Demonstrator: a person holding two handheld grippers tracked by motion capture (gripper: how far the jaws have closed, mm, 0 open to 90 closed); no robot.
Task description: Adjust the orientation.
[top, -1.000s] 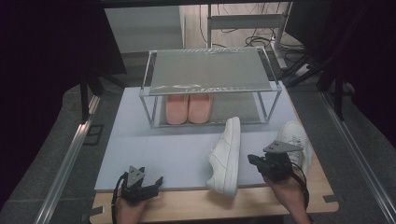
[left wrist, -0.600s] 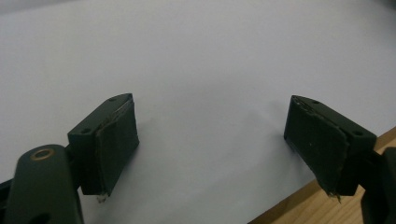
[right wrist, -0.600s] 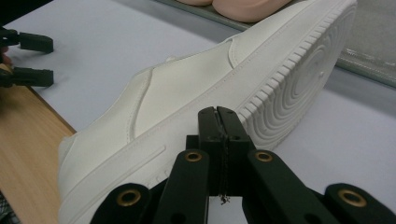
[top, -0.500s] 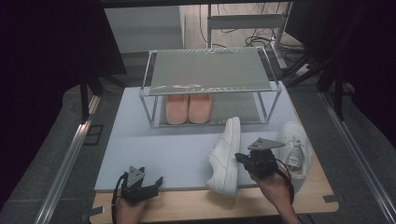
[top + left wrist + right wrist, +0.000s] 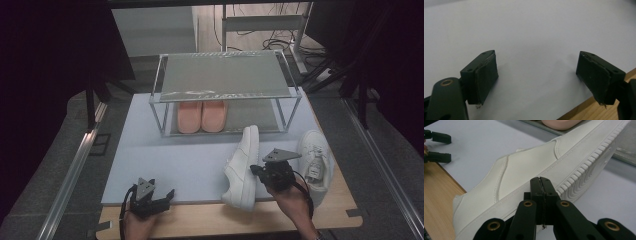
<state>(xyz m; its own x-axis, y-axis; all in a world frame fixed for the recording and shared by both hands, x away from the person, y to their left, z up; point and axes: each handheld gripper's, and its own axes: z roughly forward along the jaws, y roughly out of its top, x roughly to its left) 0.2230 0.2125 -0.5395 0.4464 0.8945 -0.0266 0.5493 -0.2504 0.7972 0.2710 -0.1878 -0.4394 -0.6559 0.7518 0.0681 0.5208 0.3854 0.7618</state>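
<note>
A white sneaker (image 5: 242,167) lies on its side on the lavender mat (image 5: 165,155), sole facing right. A second white sneaker (image 5: 315,160) stands upright to its right. My right gripper (image 5: 256,170) sits between the two, pointing left. In the right gripper view, that gripper (image 5: 540,180) has its jaws pressed together with nothing between them, and its tips are at the sole edge of the tipped sneaker (image 5: 529,167). My left gripper (image 5: 167,196) rests near the mat's front edge; in its own view this gripper (image 5: 536,72) is open over bare mat.
A two-level metal rack (image 5: 225,75) stands at the back of the mat, with a pair of pink shoes (image 5: 202,116) on its lower shelf. The wooden tabletop (image 5: 210,220) shows in front of the mat. Cables and dark stands lie beyond the rack.
My right hand has moved left from beside the upright sneaker to the sole of the tipped sneaker. The left gripper and both sneakers have stayed put.
</note>
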